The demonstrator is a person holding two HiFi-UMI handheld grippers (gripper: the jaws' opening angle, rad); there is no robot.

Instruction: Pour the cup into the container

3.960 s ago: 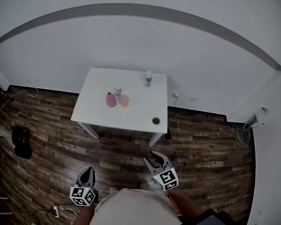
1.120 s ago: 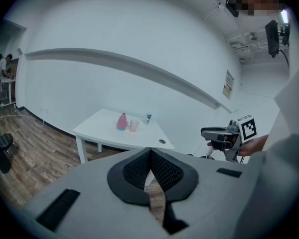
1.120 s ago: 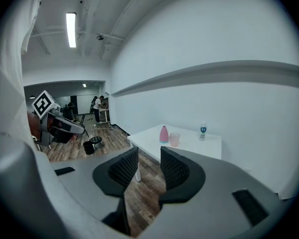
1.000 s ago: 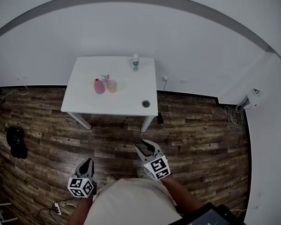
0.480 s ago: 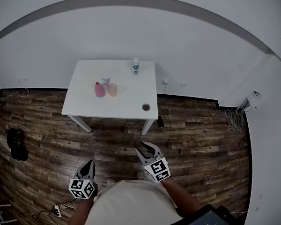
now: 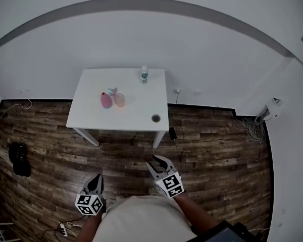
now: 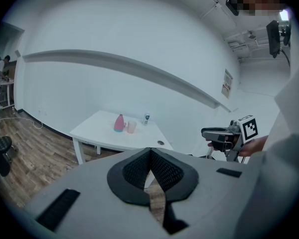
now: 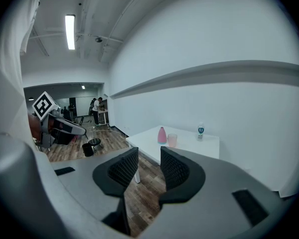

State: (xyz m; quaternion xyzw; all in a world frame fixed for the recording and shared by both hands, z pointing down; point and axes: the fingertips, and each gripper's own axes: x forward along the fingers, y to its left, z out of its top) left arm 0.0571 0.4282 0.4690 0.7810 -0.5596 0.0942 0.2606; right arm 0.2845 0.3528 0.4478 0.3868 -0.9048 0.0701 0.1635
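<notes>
A pink container and a pale cup stand side by side on a white table across the room. Both show small in the left gripper view, container and cup, and in the right gripper view, container and cup. My left gripper is shut and empty, held low by the body over the wood floor. My right gripper is open with a narrow gap and nothing between its pads. Both grippers are far from the table.
A small water bottle stands at the table's far edge, and a round grommet hole sits near its front right corner. A dark stool and cables lie on the floor to the left. People stand at a distant desk.
The table sits slightly lower in the head view than a second ago. Both grippers stay where they were, jaws unchanged.
</notes>
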